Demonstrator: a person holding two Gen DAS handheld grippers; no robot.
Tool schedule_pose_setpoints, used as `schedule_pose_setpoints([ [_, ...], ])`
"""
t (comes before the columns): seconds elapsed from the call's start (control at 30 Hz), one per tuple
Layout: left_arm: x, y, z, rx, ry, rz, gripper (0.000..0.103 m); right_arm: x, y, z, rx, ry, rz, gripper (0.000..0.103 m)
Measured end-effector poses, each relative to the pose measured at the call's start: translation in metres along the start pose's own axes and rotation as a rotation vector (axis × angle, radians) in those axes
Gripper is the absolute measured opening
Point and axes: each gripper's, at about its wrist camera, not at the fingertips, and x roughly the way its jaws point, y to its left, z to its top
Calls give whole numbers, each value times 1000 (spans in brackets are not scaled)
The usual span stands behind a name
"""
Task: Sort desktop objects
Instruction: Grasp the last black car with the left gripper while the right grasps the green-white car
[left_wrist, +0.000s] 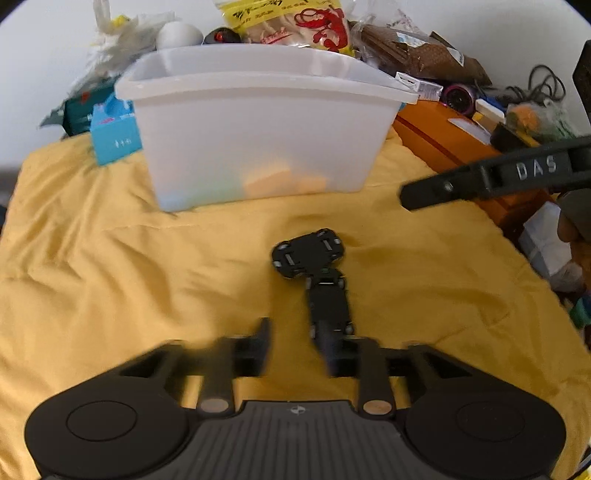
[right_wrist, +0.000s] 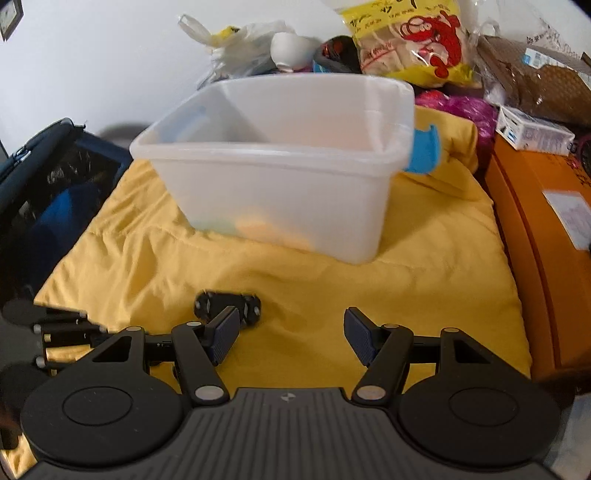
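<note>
A black hinged part made of two small screw-studded plates (left_wrist: 314, 269) lies on the yellow cloth (left_wrist: 110, 277), in front of a translucent white bin (left_wrist: 258, 129). My left gripper (left_wrist: 295, 347) hovers just before it, open, with only cloth between its blurred fingers. The part's near end lies at the right finger (left_wrist: 332, 350); I cannot tell whether they touch. In the right wrist view my right gripper (right_wrist: 291, 332) is open over bare cloth, and the black part (right_wrist: 227, 306) sits just behind its left pad (right_wrist: 223, 332). Orange and greenish shapes show through the bin (right_wrist: 280, 177) wall.
The right tool's black arm (left_wrist: 498, 177) reaches in from the right. An orange box (right_wrist: 535, 221) borders the cloth on the right, and a dark bag (right_wrist: 55, 177) on the left. A blue box (left_wrist: 114, 136) and a snack bag (left_wrist: 295, 18) crowd behind the bin.
</note>
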Motion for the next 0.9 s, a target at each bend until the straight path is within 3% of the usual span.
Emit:
schedule_pose_setpoints([
  [0.07, 6, -10, 4, 13, -11, -2, 57, -2, 0, 3, 25, -15, 12, 68],
  [0.2, 27, -27, 10, 55, 38, -2, 56, -5, -2, -2, 38, -9, 4, 69],
  [0.23, 31, -28, 11, 55, 46, -18, 53, -5, -3, -4, 38, -4, 0, 69],
  [0.27, 34, -28, 12, 55, 51, -31, 35, -6, -4, -6, 36, 1, -4, 69],
  [0.5, 8, -2, 9, 31, 11, -12, 33, 3, -7, -12, 2, 23, -5, 69],
  [0.67, -27, 37, -3, -69, -15, 34, 33, 33, 21, -9, -206, 15, 64, 69],
  [0.8, -47, 57, -13, -129, -27, 62, 33, 57, 55, -11, -508, -24, 91, 70],
  [0.9, -56, 67, -19, -155, -36, 72, 33, 77, 72, -12, -648, 17, 106, 70],
])
